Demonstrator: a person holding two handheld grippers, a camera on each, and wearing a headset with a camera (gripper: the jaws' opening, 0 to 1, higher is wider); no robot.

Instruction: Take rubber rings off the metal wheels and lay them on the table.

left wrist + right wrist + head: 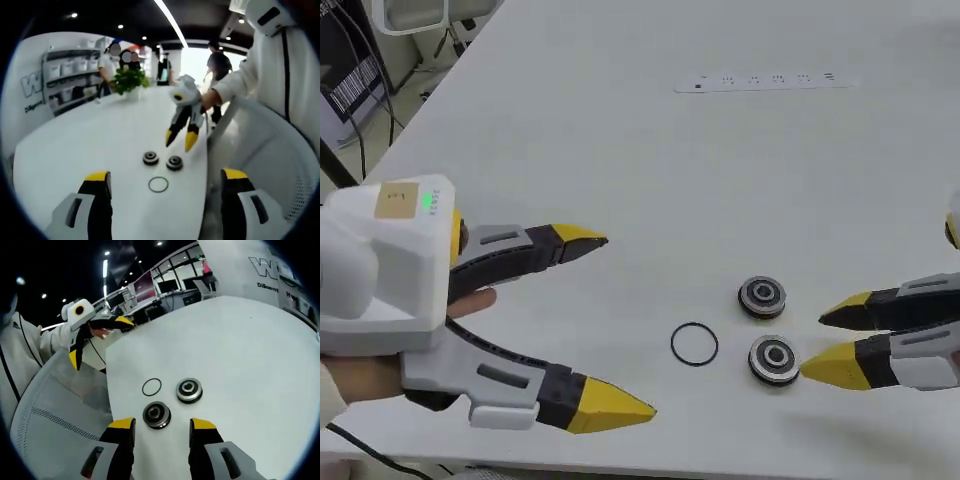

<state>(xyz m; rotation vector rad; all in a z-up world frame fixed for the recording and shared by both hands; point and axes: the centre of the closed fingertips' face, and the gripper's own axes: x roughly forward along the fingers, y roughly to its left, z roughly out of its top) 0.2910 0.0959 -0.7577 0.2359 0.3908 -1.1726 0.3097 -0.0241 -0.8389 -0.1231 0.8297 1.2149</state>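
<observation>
Two small metal wheels sit near the white table's front edge. The nearer wheel has a dark rim, while the farther wheel shows a bare silver rim. A thin black rubber ring lies flat on the table to their left. My right gripper is open, its tips just right of the dark-rimmed wheel and holding nothing. My left gripper is spread wide open well to the left of the ring, also holding nothing.
A white power strip lies far back on the table. A white mesh chair stands off the front edge. A potted plant and several people are beyond the table's far end.
</observation>
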